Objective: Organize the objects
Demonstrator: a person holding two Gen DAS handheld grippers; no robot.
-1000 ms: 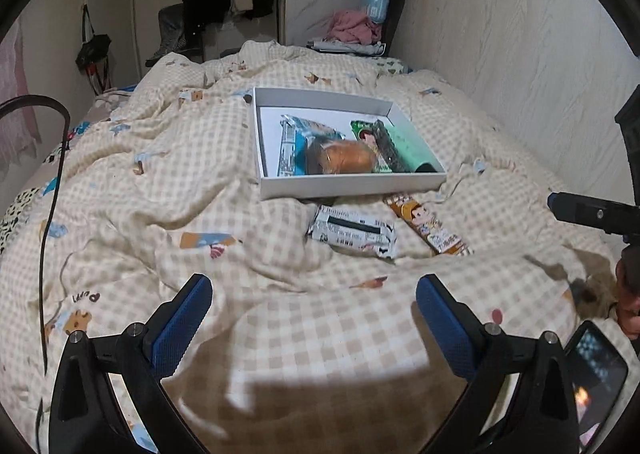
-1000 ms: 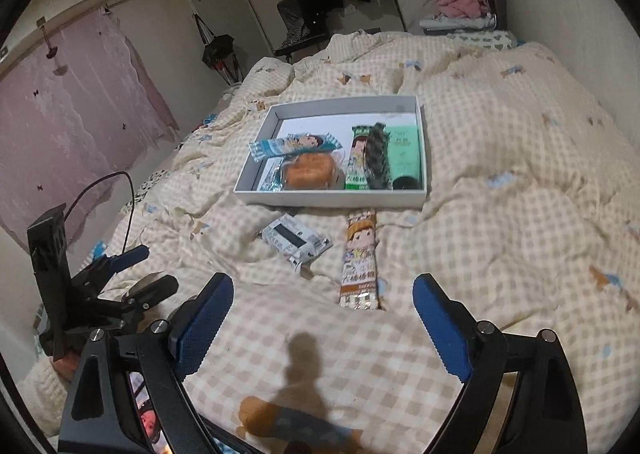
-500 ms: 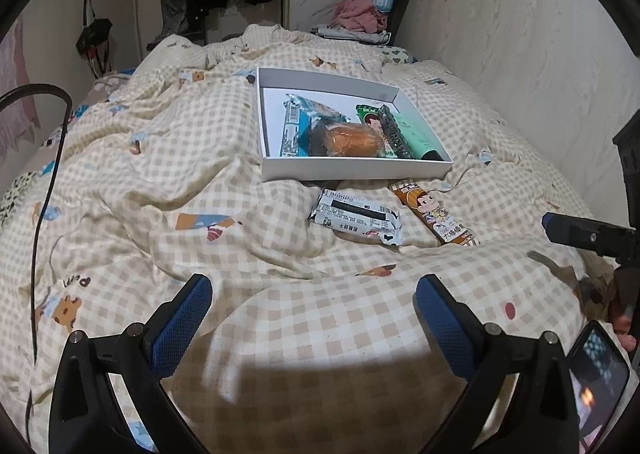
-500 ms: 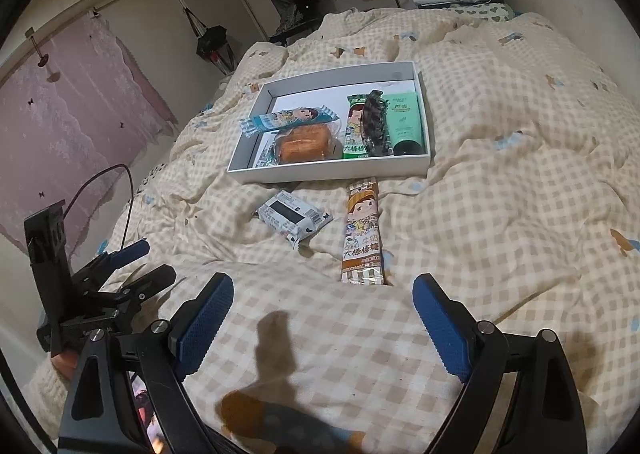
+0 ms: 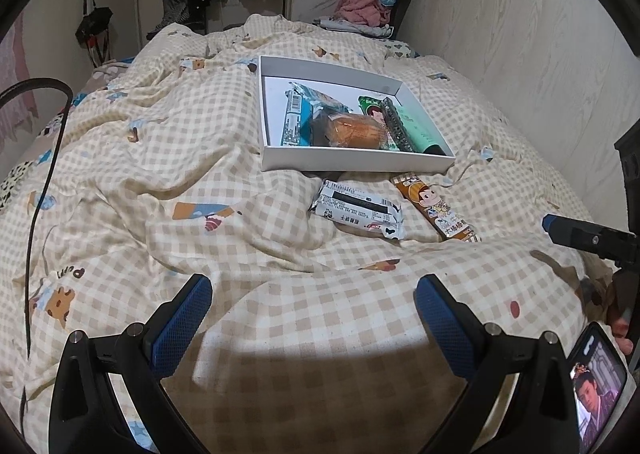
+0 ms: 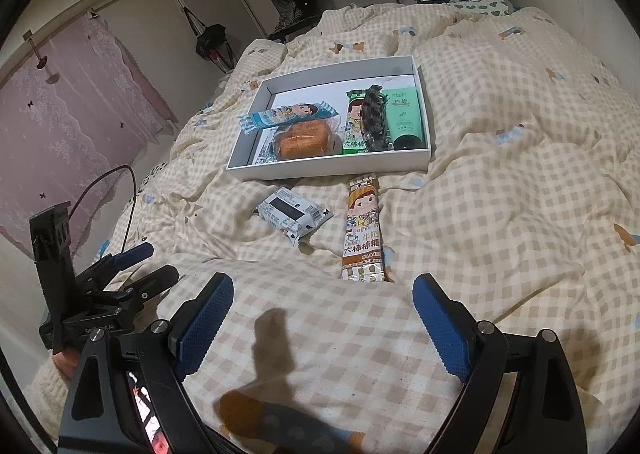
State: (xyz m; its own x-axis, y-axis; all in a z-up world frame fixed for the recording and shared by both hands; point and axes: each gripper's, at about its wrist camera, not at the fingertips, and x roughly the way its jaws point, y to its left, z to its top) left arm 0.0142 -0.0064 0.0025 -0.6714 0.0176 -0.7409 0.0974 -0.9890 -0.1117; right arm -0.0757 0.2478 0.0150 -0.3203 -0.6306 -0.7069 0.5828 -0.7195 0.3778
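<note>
A white shallow box (image 5: 352,163) (image 6: 332,167) lies on the checked bedspread. It holds a blue snack stick, a wrapped bun (image 5: 356,129) (image 6: 302,141), a green snack stick, a dark hair claw (image 6: 374,119) and a green tube (image 6: 406,119). In front of the box lie a white and black snack packet (image 5: 356,209) (image 6: 294,213) and a brown candy stick pack (image 5: 436,207) (image 6: 362,230). My left gripper (image 5: 314,314) is open above the bedspread, well short of the packet. My right gripper (image 6: 322,314) is open too, just short of the brown pack.
The rumpled bedspread (image 5: 160,157) has folds around the packets. A black cable (image 5: 40,189) runs along the bed's left side. A wall (image 5: 540,33) borders the right. Clothes hang at the back, and a pink pile (image 5: 362,7) lies at the head of the bed.
Both grippers have moved forward toward the box and the two packets, which now look nearer. Both stay open and hold nothing.
</note>
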